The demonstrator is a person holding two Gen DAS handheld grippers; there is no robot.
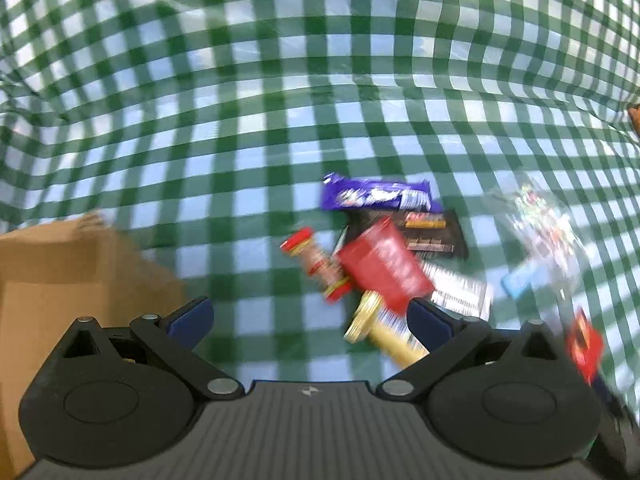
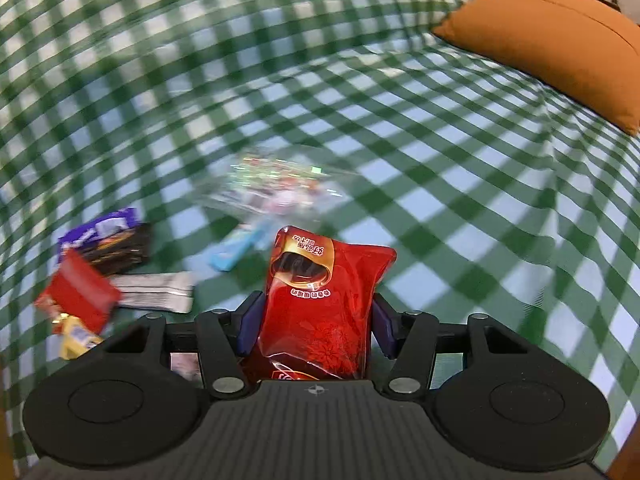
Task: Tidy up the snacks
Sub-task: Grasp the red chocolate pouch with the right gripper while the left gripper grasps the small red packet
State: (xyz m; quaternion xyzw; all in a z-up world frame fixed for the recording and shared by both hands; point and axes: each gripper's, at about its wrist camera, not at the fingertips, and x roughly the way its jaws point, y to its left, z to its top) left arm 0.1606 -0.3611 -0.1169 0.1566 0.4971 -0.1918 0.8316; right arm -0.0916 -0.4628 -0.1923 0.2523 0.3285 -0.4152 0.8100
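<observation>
Surface: you work over a bed covered by a green-and-white checked cloth [image 1: 280, 80]; an orange cushion [image 2: 560, 32] lies at its far right in the right wrist view.
Left tool: your left tool [image 1: 310, 316] stands released, its blue pads wide apart with nothing between them, above the near edge of the pile.
Right tool: your right tool [image 2: 316, 324] has a glossy red foil snack pouch [image 2: 324, 292] between its blue pads; the pads lie at the pouch's two sides, but whether they press on it you cannot tell.
Pile: a purple wrapped bar [image 1: 376, 196] lies farthest, a black flat packet [image 1: 432, 232] just beside it, a plain red packet [image 1: 384, 268] on top, a red-and-tan wrapped stick [image 1: 316, 264] to its left, a yellow wrapped bar [image 1: 384, 332] nearest, and a silver-white sachet [image 1: 460, 296] to the right.
Apart from the pile: a clear crinkled bag of small sweets [image 2: 280, 188] and a light blue wrapper [image 2: 236, 250] lie between the pile and the pouch.
In the way: a brown cardboard box [image 1: 52, 276] stands beside your left tool.
Writing: white script shows on the pouch, upside down, too small to read; the other labels are blurred.
</observation>
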